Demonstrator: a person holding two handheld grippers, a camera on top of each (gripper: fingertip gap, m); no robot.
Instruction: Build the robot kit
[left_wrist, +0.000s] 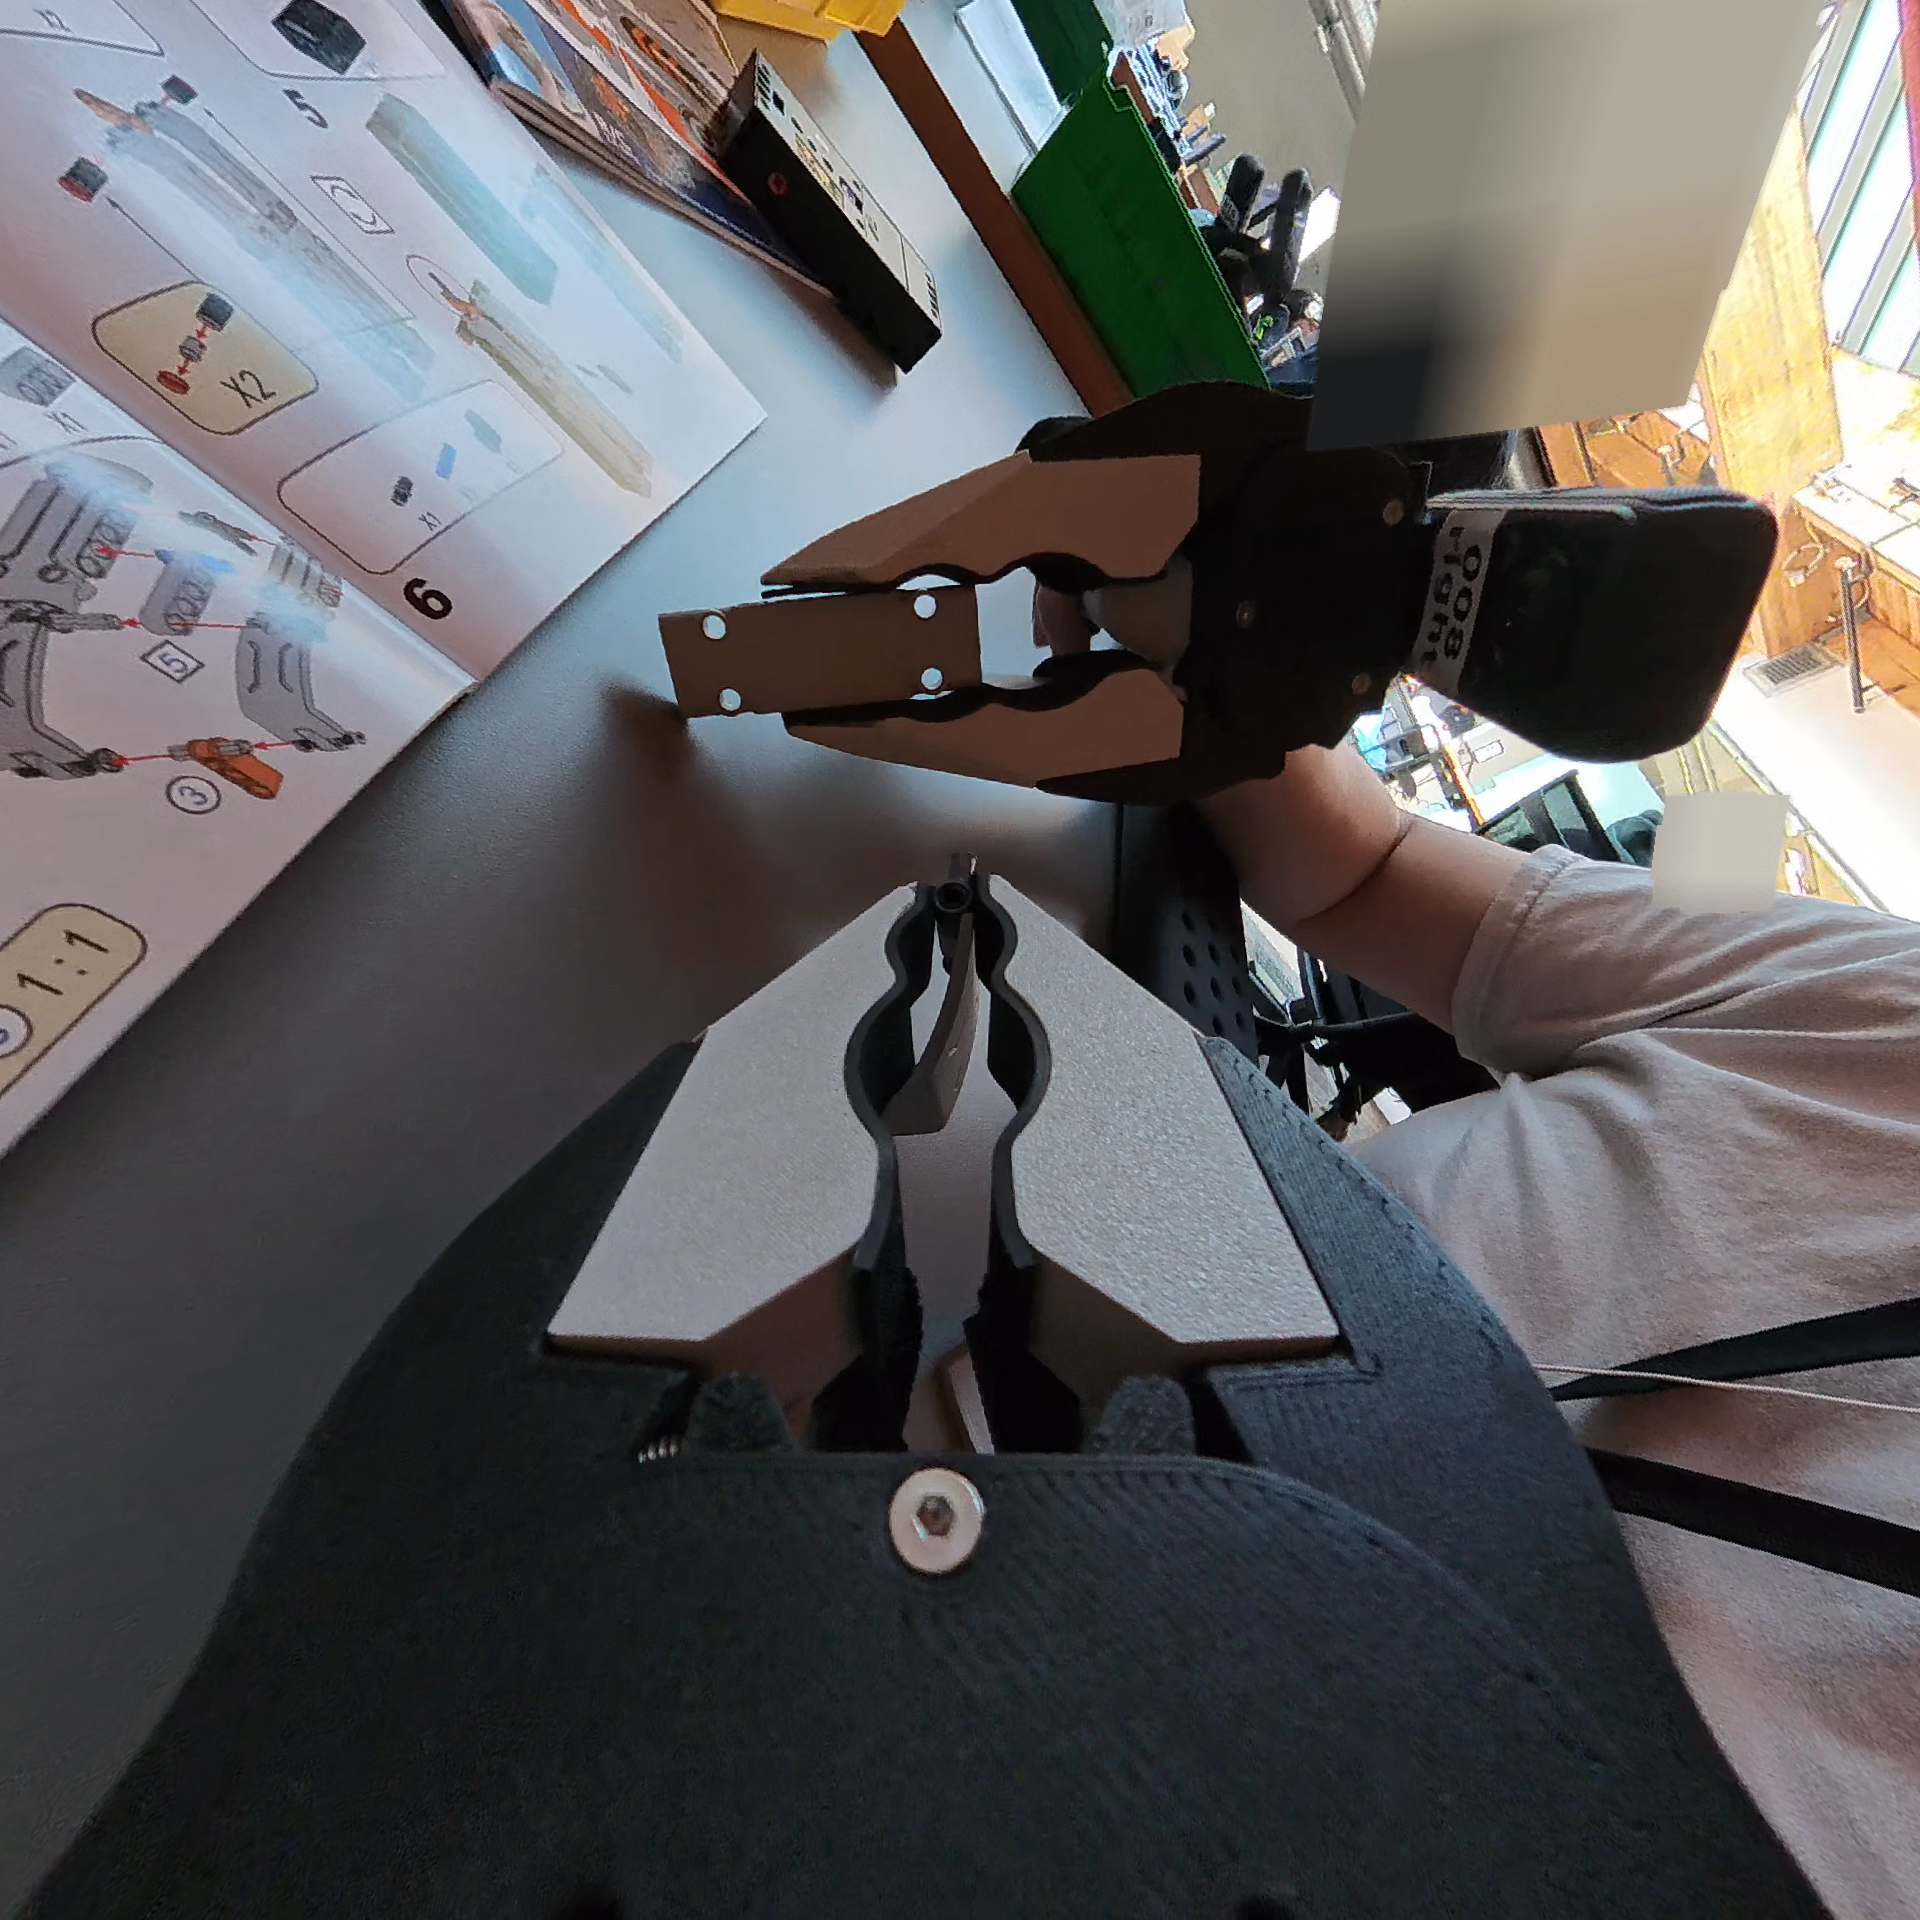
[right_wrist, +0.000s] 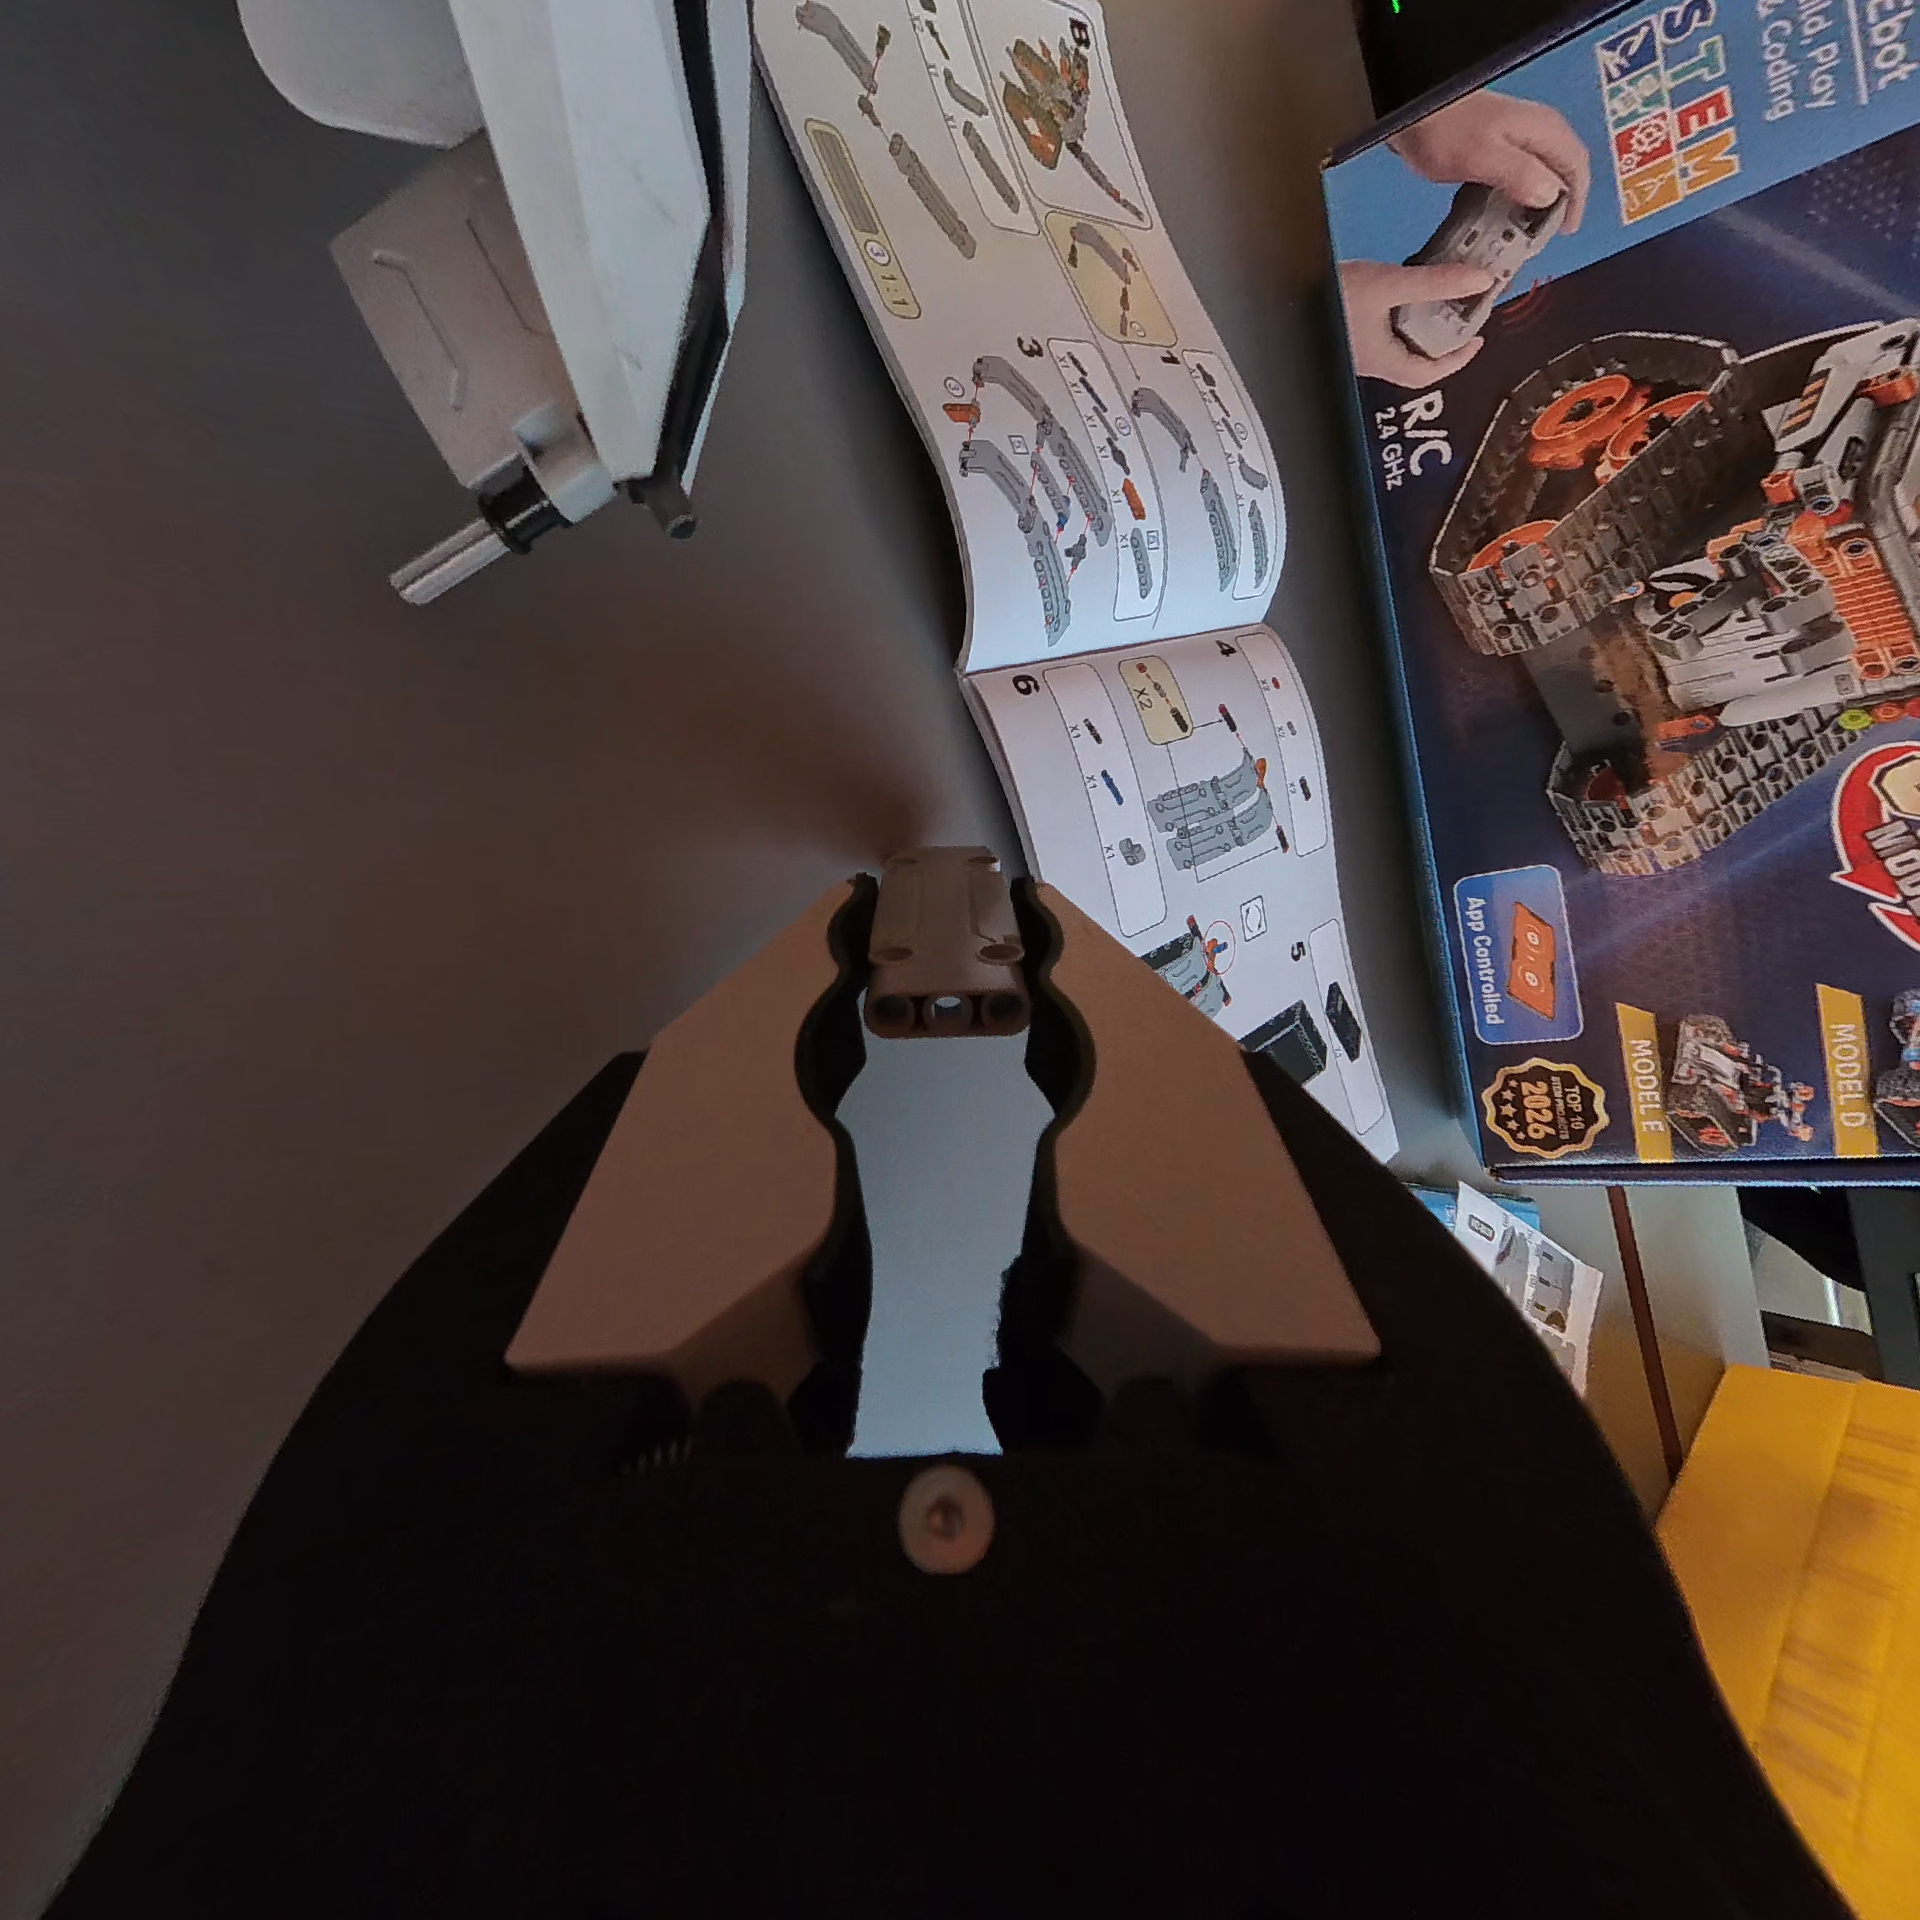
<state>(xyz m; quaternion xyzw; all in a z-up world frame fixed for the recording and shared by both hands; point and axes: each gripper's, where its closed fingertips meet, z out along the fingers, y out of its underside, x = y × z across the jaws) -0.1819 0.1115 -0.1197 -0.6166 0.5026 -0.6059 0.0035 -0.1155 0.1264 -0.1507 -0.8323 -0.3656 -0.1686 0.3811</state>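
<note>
Right gripper (right_wrist: 940, 935) was clamped on a grey block piece (right_wrist: 940, 951) by its long sides, above the table (right_wrist: 312, 935) near the booklet's (right_wrist: 1122, 499) edge. Left gripper (left_wrist: 951, 914) pinched a small black pin (left_wrist: 952, 896). Both looked light, stiff, kinda slippery.

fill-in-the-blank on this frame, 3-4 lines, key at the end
1. The right gripper is shut on a grey beam pierced with ____.
2. The left gripper pinches a small ____ pin at its tips.
3. The open instruction booklet lies on the ____ table.
4. Beside the booklet sits a printed ____ showing a tracked vehicle.

Missing words: holes; black; grey; box
</note>
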